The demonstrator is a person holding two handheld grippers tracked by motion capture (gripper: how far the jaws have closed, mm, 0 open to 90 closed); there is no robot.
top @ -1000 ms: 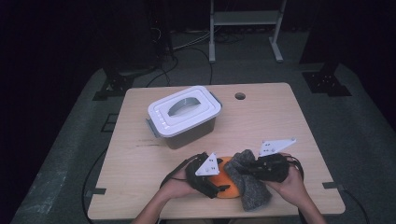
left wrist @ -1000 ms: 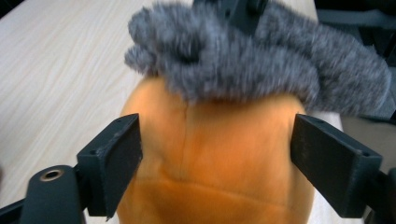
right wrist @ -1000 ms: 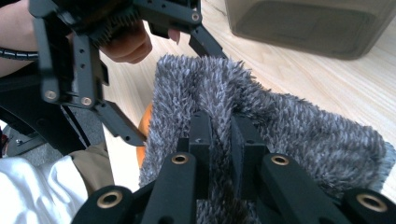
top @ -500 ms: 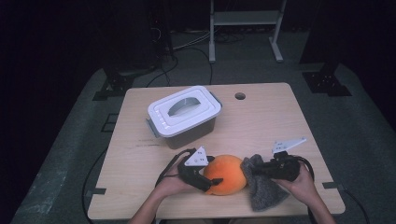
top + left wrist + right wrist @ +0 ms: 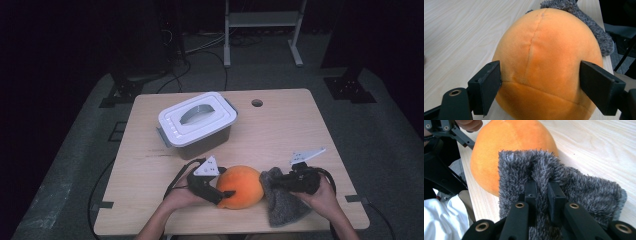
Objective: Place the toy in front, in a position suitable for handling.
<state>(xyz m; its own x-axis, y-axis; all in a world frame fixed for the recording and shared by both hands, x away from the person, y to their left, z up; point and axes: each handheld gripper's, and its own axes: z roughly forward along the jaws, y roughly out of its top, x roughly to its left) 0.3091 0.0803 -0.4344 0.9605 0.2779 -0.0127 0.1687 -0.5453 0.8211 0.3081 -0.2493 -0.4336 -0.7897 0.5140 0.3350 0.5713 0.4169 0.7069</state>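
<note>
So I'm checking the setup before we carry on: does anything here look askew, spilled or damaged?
Nothing stands out. The orange plush ball sits whole on the table, gripped by the left gripper. The right gripper pinches a fold of the grey fuzzy cloth lying beside the ball. The lidded white box stands upright, its lid on.

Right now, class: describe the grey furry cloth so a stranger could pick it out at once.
Start at the wooden table and go to its near edge. There, right of the orange plush ball, lies the grey furry cloth, pinched by the right tongs. It alone is shaggy, flat and grey.
</note>
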